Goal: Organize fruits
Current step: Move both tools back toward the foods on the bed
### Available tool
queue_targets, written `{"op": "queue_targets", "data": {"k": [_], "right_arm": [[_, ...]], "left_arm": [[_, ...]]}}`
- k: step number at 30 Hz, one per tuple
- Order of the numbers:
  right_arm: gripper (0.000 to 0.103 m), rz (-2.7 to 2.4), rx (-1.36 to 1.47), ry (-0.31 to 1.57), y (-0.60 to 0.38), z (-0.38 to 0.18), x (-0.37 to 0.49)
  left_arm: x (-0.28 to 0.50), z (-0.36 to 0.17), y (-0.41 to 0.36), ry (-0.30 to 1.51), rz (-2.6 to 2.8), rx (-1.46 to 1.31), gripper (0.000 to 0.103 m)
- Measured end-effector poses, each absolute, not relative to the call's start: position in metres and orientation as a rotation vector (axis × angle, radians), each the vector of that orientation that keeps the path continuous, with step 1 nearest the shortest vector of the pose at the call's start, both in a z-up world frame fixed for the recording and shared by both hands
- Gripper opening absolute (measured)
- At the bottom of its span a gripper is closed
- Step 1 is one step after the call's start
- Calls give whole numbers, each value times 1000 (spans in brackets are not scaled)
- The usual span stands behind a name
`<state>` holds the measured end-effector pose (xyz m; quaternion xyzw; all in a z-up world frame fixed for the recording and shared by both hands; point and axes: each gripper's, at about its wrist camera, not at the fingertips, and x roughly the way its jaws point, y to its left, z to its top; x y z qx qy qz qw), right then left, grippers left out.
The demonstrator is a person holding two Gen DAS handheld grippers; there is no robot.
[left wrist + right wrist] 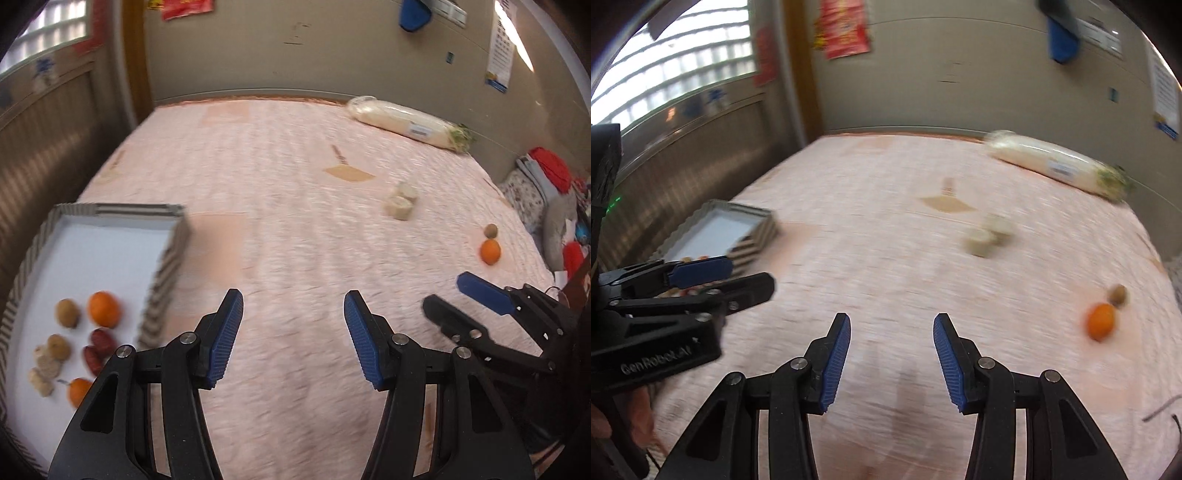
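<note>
A: Textures?
B: Quilted pink bed [295, 229]; ribbed-walled white tray [92, 251] holding round fruit; a smooth orange [490, 251] lies loose beside a brown fruit [491, 231] near the right edge.
A: Tools?
B: Left tool [293, 339] and right tool [891, 363] both released, over bare quilt.

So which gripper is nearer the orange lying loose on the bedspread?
Right. The right gripper hangs empty just left of the orange; the left gripper is further left, by the tray.
</note>
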<state>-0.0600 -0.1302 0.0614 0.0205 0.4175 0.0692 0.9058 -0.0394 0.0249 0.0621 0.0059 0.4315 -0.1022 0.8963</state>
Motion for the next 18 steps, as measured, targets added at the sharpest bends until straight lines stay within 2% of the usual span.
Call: {"op": "queue_targets", "data": {"k": [10,18], "right_arm": [[47,-67,105,870,-231,55,-72],[48,-137,102,877,-268,50,-70]], "left_arm": [[4,53,-41,926,-328,27,57],[45,36,-81,958,-391,55,57]]}}
